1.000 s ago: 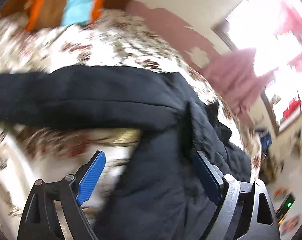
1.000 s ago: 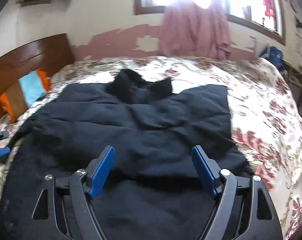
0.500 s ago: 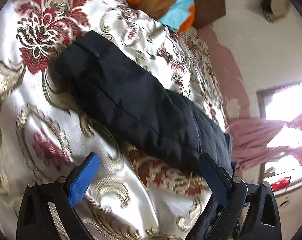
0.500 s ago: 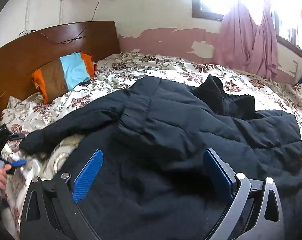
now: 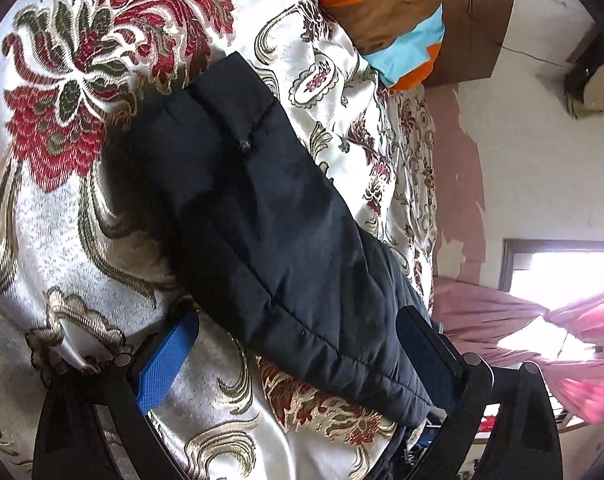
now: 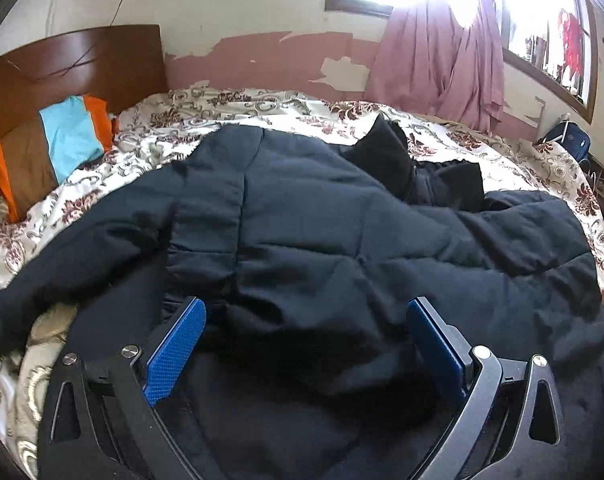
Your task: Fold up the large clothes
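A large black padded jacket (image 6: 322, 248) lies spread on the bed, collar toward the far wall. Its left sleeve (image 5: 254, 216) stretches out over the floral bedspread, cuff toward the headboard. My left gripper (image 5: 298, 360) is open and hovers low over the sleeve, which runs between its blue fingers. My right gripper (image 6: 302, 344) is open and empty, just above the jacket's body. The sleeve also shows at the left of the right wrist view (image 6: 74, 264).
The floral bedspread (image 5: 58, 216) covers the whole bed. An orange, brown and blue pillow (image 6: 46, 148) leans on the wooden headboard (image 6: 82, 68). Pink curtains (image 6: 442, 56) hang at the window beyond the bed. A blue bag (image 6: 570, 140) sits at the far right.
My left gripper has swung from the jacket's body down to the outstretched sleeve and moved closer to it. My right gripper has turned left and lowered over the jacket's body.
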The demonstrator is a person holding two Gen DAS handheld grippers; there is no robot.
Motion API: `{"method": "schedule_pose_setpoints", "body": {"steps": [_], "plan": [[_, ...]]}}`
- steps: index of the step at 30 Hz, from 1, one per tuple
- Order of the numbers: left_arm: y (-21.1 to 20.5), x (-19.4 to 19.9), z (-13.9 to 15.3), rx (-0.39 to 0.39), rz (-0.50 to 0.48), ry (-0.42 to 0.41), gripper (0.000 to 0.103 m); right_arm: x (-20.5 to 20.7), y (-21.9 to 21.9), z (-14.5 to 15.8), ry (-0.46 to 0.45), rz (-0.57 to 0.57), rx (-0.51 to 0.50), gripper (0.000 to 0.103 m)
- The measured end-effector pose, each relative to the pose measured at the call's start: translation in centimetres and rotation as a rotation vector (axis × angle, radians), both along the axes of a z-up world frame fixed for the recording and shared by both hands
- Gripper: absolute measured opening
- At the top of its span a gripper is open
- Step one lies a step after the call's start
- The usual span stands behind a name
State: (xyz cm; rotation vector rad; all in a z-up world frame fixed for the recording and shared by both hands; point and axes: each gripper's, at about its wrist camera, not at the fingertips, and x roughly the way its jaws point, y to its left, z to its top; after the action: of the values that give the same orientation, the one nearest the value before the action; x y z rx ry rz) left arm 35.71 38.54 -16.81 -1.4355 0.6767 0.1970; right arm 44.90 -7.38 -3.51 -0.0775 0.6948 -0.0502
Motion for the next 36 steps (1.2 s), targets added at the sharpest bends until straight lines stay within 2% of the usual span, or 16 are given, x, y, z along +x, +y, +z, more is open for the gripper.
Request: {"method": "schedule_pose_setpoints", "body": {"steps": [2, 4, 5, 9, 10, 11, 12, 13, 17, 20, 25, 30, 36], "plan": [[-0.1, -0.1, 0.2, 0.011, 0.018, 0.001, 0.092, 0.2, -0.1, -0.3, 0.003, 0.000, 0.005, 0.099], [0.0, -0.5, 0.3, 0.019, 0.036, -0.015, 0.079, 0.2, -0.1, -0.6, 0.008, -0.001, 0.005, 0.101], [0.0, -0.8, 0.3, 0.018, 0.057, -0.033, 0.077, 0.3, -0.2, -0.8, 0.012, 0.000, 0.012, 0.101], [0.5, -1.9, 0.1, 0.009, 0.103, -0.067, 0.045, 0.3, -0.7, -1.5, 0.007, 0.008, 0.050, 0.101], [0.5, -1.9, 0.2, 0.017, 0.102, -0.071, 0.033, 0.2, -0.8, -1.4, 0.005, 0.010, 0.053, 0.101], [0.6, -1.8, 0.5, 0.034, 0.094, -0.072, 0.026, 0.0, -0.7, -1.4, 0.001, 0.008, 0.052, 0.101], [0.7, -1.8, 0.7, 0.057, 0.084, -0.073, 0.012, -0.6, -0.8, -1.0, -0.010, -0.004, 0.049, 0.101], [0.8, -1.8, 1.1, 0.077, 0.078, -0.081, 0.007, -1.4, -0.9, -0.6, -0.029, -0.024, 0.041, 0.101], [1.2, -2.2, 3.8, 0.159, 0.080, -0.140, 0.007, -5.0, -1.7, 1.9, -0.111, 0.016, 0.101, 0.101], [1.0, -2.2, 6.3, 0.224, 0.071, -0.179, 0.007, -6.6, -2.3, 3.0, -0.112, 0.046, 0.085, 0.101], [-0.9, -1.6, 12.8, 0.351, 0.026, -0.295, 0.006, -9.0, -4.9, 4.2, -0.110, 0.048, 0.082, 0.101], [-5.2, -0.7, 20.1, 0.463, -0.085, -0.442, 0.006, -10.5, -8.2, 4.9, -0.105, 0.010, 0.102, 0.101], [-13.6, -0.5, 27.9, 0.639, -0.255, -0.561, 0.006, -12.5, -12.9, 5.2, -0.111, -0.064, 0.124, 0.101]]}}
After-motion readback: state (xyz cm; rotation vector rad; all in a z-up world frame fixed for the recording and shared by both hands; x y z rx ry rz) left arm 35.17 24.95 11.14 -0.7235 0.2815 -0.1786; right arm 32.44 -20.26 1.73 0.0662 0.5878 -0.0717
